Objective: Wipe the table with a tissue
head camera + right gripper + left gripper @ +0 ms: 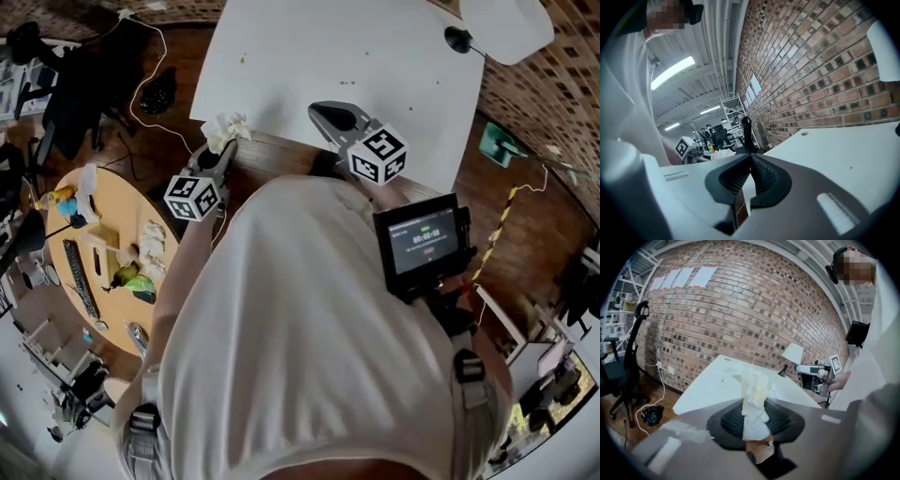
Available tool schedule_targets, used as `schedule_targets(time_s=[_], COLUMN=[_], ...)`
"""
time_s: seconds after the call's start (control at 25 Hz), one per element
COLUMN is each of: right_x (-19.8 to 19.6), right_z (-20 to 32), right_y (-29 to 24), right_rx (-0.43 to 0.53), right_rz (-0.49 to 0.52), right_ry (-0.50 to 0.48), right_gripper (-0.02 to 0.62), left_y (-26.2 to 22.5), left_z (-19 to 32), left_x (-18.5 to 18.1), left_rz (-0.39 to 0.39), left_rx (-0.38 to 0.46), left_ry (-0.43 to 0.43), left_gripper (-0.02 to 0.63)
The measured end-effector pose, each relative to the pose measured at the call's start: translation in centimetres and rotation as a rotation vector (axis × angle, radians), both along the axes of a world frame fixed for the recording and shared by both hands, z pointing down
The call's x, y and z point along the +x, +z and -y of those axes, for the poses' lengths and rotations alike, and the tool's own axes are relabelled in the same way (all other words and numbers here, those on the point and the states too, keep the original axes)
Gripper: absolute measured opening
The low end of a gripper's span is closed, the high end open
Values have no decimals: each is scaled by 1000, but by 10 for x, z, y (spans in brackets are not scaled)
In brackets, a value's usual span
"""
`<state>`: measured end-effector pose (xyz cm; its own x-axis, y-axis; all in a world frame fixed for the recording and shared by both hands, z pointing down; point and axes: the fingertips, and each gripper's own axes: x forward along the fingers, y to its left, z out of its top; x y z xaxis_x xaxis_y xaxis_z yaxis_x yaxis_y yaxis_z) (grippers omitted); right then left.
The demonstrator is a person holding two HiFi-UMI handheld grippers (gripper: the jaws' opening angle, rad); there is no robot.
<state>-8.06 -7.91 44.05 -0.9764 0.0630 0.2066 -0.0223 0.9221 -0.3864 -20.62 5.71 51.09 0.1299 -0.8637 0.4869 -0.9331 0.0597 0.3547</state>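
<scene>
A crumpled white tissue (226, 127) sticks out of my left gripper (223, 145), whose jaws are shut on it just short of the near left corner of the white table (309, 56). In the left gripper view the tissue (752, 390) stands upright between the dark pads, with the table (712, 385) beyond. My right gripper (330, 115) hovers over the table's near edge, to the right of the left one. In the right gripper view its jaws (750, 159) meet at the tips with nothing between them. Small crumbs (352, 82) dot the table top.
A white lamp (502, 26) stands at the table's far right corner. A round wooden table (108, 253) with bottles and clutter is on the left, next to a black office chair (66, 75). A cable (150, 66) trails on the floor. A small screen (427, 239) hangs at the person's chest.
</scene>
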Motion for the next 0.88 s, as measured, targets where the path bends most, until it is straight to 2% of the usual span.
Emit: schedule_targets(time_s=[0.12,0.32,0.52,0.72,0.88], right_x=[16,23,28,27,22], right_z=[11,25,37,45,47], right_y=[7,8,15,15,10], right_rx=[-9,-27,-53,-63,-58], right_rz=[-9,-1,-7,-32,-52], right_ry=[34,73,119,156,193], right_gripper=[8,8,8,8,8], left_y=[4,13,26,30,45], left_z=[23,40,50,65,76], left_x=[5,-13,-28,-44,-62], left_rz=[14,63,72,35,-11], left_rx=[-10,-78,-147,-172,-246], left_ry=[48,41,41,71,103], left_gripper=[101,103,102,103,103])
